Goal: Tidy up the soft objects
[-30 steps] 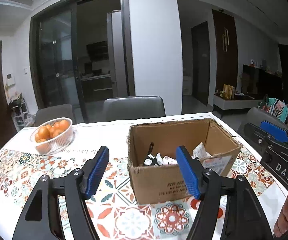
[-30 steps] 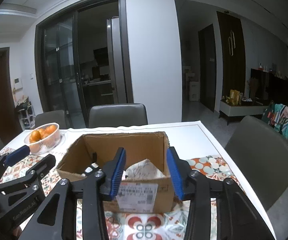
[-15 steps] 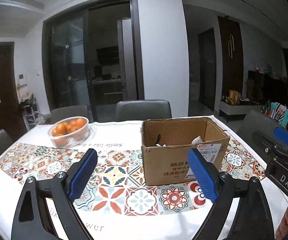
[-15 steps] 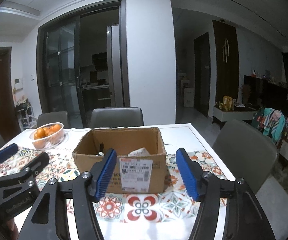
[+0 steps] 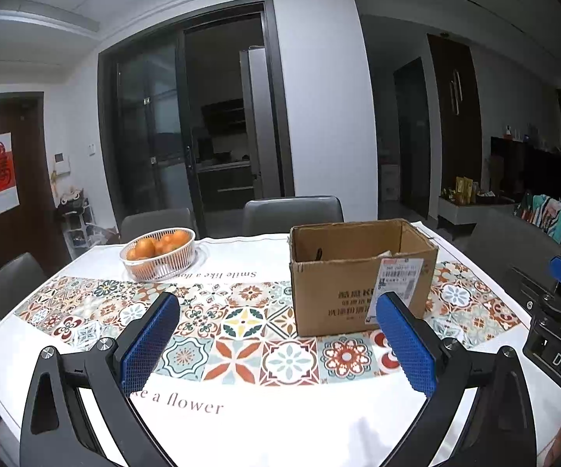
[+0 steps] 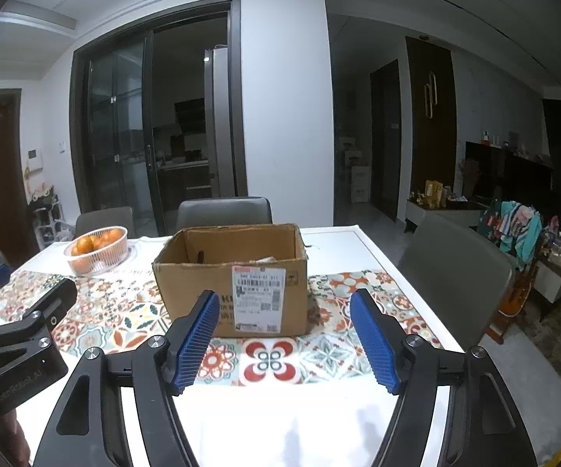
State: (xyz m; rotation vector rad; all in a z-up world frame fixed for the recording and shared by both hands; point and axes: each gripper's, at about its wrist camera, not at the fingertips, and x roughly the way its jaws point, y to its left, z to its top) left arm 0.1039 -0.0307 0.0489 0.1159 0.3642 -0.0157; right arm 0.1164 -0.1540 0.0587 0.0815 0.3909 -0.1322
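Currently both the left claw (image 5: 276, 344) and right claw (image 6: 284, 336) stand spread and empty, short of the cardboard box (image 6: 234, 276) on the tabletop (image 6: 280, 420). Soft items lie inside the box, barely visible. Risk: a blind reach may snag the box's near wall and shove it.

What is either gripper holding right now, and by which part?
Nothing. The left gripper and right gripper are both open and empty, short of the cardboard box.
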